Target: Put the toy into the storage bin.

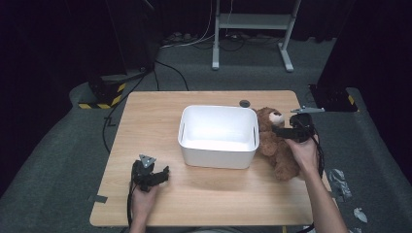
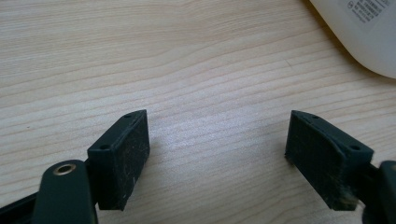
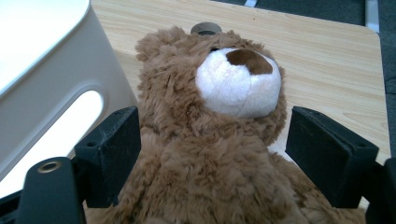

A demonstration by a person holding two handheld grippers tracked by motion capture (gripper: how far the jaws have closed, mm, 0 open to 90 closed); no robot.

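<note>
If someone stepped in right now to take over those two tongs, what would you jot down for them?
Left tongs: open, idle above bare wooden table, near the front left.
Right tongs: open, jaws on either side of the teddy bear at its neck and chest, not yet closed.
Bear lies on the table against the right side of the white bin.
Bin looks empty.
Done: nothing moved so far, apparently.
Left: probably close on the bear and lift it, perhaps into the bin.

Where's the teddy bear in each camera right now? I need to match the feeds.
High view: the teddy bear lies right of centre, against the white bin's right wall, under the right gripper.
Left gripper view: bear not in it; bare table and a bin corner at top right.
Right gripper view: bear centred between the open jaws.
Shared landmark: the white bin.
</note>
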